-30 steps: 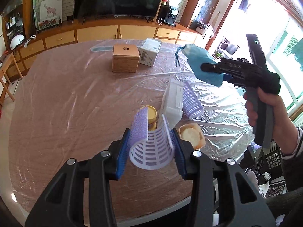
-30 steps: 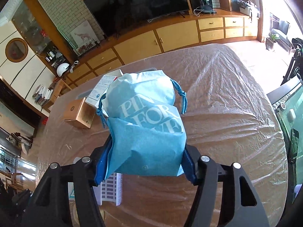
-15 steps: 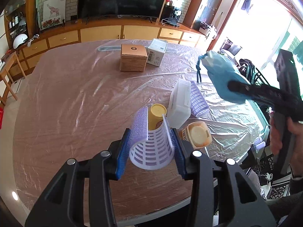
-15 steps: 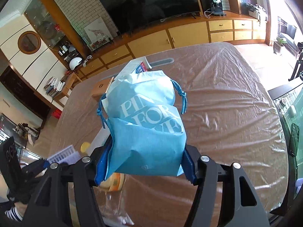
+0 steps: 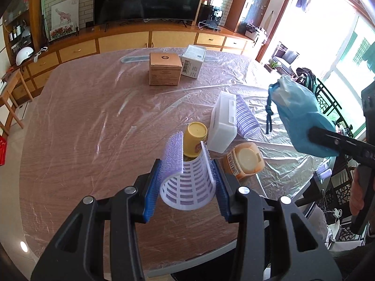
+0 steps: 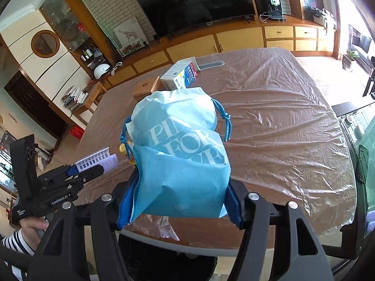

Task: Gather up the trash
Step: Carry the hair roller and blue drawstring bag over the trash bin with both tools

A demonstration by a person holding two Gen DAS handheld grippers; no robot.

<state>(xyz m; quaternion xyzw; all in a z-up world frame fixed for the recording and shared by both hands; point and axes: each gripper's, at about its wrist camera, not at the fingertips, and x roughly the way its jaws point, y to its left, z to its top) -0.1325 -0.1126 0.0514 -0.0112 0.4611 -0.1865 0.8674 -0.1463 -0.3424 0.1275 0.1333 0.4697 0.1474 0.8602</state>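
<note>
My left gripper (image 5: 186, 182) is shut on a purple-and-white hair roller (image 5: 187, 182), held above the table's near edge. My right gripper (image 6: 179, 201) is shut on a blue drawstring bag (image 6: 180, 154) with white lettering, held above the table's near right edge; the bag also shows in the left wrist view (image 5: 300, 117). On the table lie a yellow cup (image 5: 195, 138), a white plastic box (image 5: 222, 123), a second purple roller (image 5: 246, 119) and an orange jar (image 5: 243, 160).
The wooden table (image 5: 82, 121) is covered with clear plastic film. A brown cardboard box (image 5: 165, 71) and a white carton (image 5: 193, 62) stand at its far side. Cabinets and a TV are behind. A dark chair (image 6: 168, 264) sits below the near edge.
The right gripper with the bag has moved back and down toward the table's near right edge. The left gripper has drawn back slightly, still holding the roller.
</note>
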